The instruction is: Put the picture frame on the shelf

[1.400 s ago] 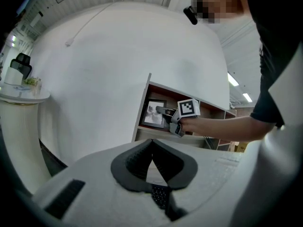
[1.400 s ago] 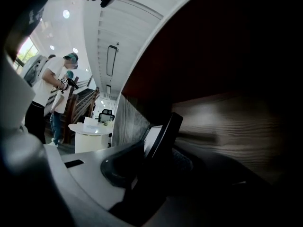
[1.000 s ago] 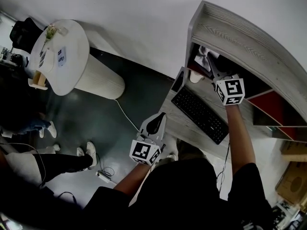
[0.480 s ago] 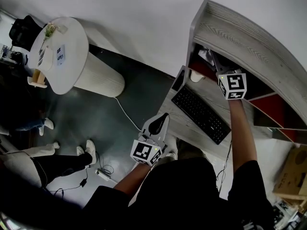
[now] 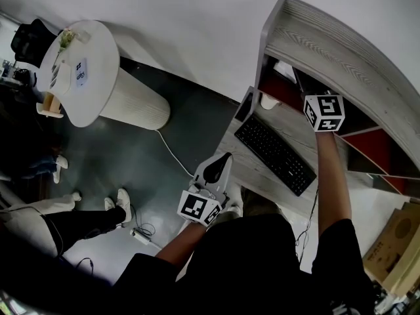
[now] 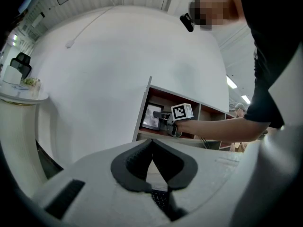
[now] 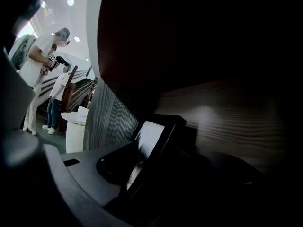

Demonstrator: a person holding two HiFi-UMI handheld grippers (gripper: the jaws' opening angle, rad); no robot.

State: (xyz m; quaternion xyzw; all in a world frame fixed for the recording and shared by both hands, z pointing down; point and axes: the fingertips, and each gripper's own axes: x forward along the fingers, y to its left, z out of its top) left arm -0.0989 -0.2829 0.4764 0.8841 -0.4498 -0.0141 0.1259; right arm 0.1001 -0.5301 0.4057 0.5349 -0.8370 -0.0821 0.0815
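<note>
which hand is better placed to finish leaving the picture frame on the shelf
Right: the right tongs are inside the shelf, opening, with the picture frame between them. The left tongs hang shut, well short of it.

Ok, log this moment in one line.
right gripper: jaws opening, picture frame between | picture frame: on shelf | left gripper: jaws shut, empty

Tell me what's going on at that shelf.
A person holds a gripper in each hand. The right gripper reaches into the end compartment of the shelf, where the picture frame sits tilted between its jaws. The jaws are opening, so the frame looks to be getting released there. The left gripper hangs idle and empty beside the desk, jaws shut.
</note>
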